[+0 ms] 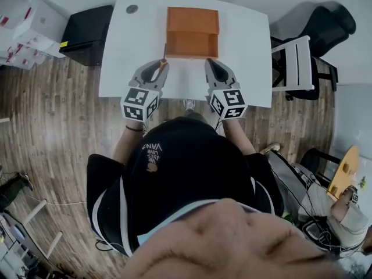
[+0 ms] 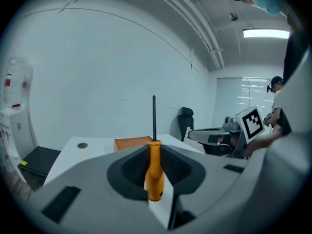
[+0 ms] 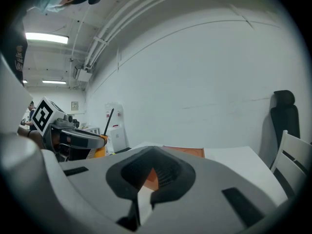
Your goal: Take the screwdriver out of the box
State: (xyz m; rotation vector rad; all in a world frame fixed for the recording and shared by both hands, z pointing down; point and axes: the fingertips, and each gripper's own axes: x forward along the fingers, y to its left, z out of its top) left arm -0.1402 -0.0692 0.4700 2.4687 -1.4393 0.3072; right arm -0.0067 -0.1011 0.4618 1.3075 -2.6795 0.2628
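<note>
Floor: brown wood-plank floor [image 1: 58, 127] runs round three sides of the bench; open on the left, crowded on the right by a white slatted chair [image 1: 293, 60] and a black office chair [image 1: 331, 22].
Bench: white, smooth, rectangular bench [image 1: 244, 68] with rounded corners; bare surface lies left, right and in front of the box. A black cabinet [image 1: 87, 34] stands against its left edge.
Box: orange, open-topped rectangular box [image 1: 192, 25], matt, at the far middle of the bench, its near wall facing both grippers.
Left gripper: grey moulded left gripper [image 2: 154, 147] with ribbed dark pads, over the near part of the bench just before the box's near left corner, pinching the screwdriver's handle.
Right gripper: matching grey right gripper [image 3: 153, 152], beside the left one and apart from it, pressed together with nothing in it; the box shows through the hollow of its pads.
Screwdriver: orange, smooth-handled screwdriver [image 2: 154, 172] with a thin dark shaft, out of the box, held clear of the bench, shaft reaching past the fingertips toward the box.
Writing: black-and-white square markers on each gripper's cube; white lettering on the person's black top is too small to read surely.
</note>
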